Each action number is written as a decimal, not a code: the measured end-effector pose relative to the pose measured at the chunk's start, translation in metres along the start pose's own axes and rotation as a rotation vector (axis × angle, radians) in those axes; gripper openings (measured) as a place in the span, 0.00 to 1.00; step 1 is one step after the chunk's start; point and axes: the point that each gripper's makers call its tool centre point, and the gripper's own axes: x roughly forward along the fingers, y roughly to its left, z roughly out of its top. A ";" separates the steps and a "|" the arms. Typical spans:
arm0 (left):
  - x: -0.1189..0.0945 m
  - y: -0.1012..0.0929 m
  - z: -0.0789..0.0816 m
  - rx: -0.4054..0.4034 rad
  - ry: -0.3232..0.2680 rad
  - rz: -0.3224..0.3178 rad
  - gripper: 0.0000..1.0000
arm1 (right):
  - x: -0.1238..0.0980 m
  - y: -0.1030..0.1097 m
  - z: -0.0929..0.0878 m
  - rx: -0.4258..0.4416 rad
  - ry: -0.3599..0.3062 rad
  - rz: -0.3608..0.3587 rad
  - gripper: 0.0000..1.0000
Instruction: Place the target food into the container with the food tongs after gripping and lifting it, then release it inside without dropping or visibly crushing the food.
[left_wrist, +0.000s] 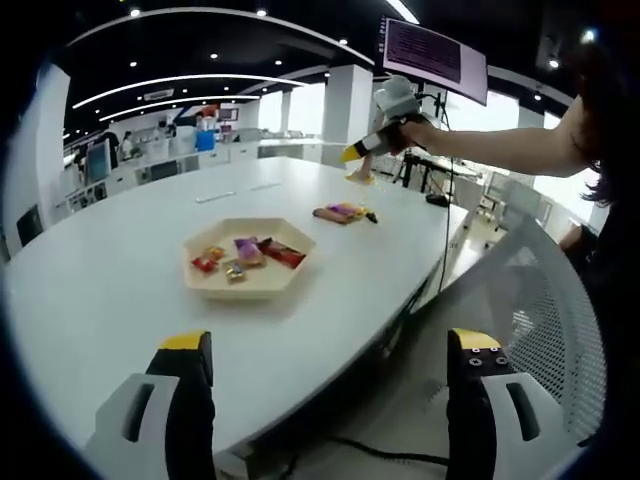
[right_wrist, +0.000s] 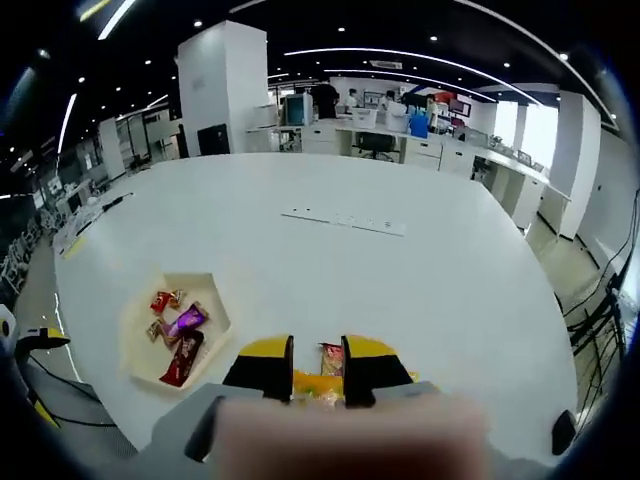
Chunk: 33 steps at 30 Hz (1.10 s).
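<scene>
The right gripper (right_wrist: 316, 372) is reaching over the far part of the worktop (right_wrist: 400, 280), its fingers narrowed around a yellow-wrapped snack (right_wrist: 330, 360) between them; whether they are squeezing it or only bracketing it cannot be told. The left gripper (left_wrist: 330, 370) is hanging at the worktop's near edge, fingers wide and holding nothing. The tray (left_wrist: 250, 285) is lying well apart from the snack, already carrying several candies (left_wrist: 248, 255). A second snack pile (left_wrist: 342, 212) is lying near the right gripper. Best is probably pinching just firmly enough, lifting straight, then carrying low over the tray.
</scene>
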 end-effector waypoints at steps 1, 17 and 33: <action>0.000 0.000 0.000 0.002 0.002 0.001 0.94 | 0.002 0.004 0.001 0.002 -0.001 0.007 0.18; -0.002 0.004 0.006 -0.005 -0.034 0.027 0.96 | 0.038 0.103 0.036 -0.053 -0.030 0.165 0.18; -0.003 0.006 0.008 -0.005 -0.041 0.039 0.96 | 0.057 0.182 0.058 -0.103 -0.044 0.306 0.18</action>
